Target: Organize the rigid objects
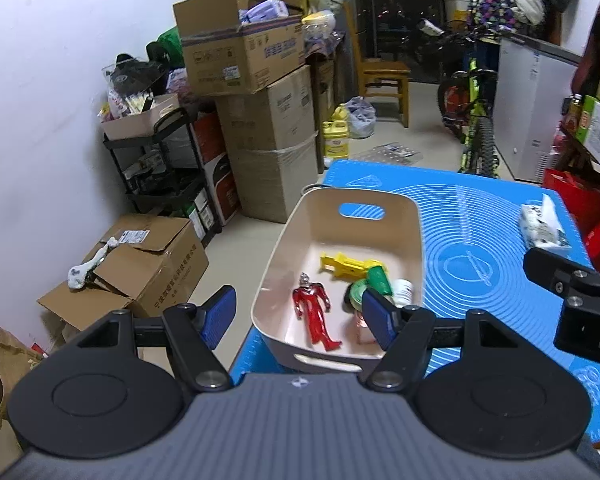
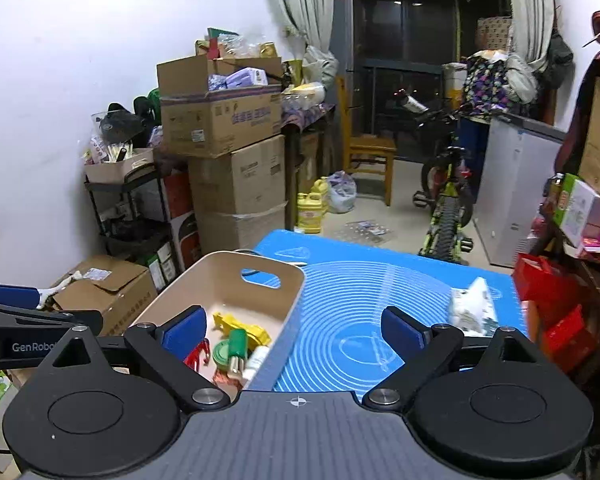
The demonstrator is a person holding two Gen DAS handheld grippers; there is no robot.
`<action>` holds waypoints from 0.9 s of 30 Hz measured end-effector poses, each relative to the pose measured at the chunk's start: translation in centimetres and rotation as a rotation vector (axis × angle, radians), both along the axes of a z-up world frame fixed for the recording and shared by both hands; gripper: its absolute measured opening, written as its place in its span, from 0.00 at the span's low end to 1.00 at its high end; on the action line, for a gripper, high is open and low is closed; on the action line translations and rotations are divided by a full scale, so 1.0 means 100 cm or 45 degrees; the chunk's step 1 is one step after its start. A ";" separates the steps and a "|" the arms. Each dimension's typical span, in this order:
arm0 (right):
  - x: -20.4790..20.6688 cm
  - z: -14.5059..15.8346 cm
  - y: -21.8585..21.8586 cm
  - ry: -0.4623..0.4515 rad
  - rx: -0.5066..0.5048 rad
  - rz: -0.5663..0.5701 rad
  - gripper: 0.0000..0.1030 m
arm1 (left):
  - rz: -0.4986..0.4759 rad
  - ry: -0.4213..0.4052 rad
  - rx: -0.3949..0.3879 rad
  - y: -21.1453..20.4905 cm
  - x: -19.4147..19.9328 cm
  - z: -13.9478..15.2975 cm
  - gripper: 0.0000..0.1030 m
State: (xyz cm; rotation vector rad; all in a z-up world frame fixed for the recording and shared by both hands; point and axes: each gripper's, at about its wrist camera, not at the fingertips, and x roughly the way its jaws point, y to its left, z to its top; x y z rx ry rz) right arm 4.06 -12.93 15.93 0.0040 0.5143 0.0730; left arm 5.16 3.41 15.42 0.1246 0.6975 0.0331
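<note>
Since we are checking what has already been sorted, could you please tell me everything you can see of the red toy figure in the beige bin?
The red toy figure is a glossy, hard-looking humanoid with silver markings on its head and chest. It lies flat on its back on the floor of the beige plastic bin with cut-out handles, head toward the far end, legs toward the near wall. It appears clear of the yellow toy and green items beside it. Neither gripper touches it; in the right wrist view it is mostly hidden.
</note>
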 end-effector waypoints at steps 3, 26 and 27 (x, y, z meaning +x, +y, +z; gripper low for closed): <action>-0.023 0.003 -0.005 -0.009 -0.002 -0.016 0.92 | -0.012 -0.009 0.005 -0.004 -0.016 0.004 0.69; -0.155 -0.002 -0.036 -0.033 0.007 -0.123 0.92 | -0.080 -0.068 -0.008 -0.019 -0.121 -0.002 0.77; -0.160 -0.004 -0.038 -0.031 0.006 -0.129 0.92 | -0.082 -0.070 -0.018 -0.019 -0.124 -0.003 0.77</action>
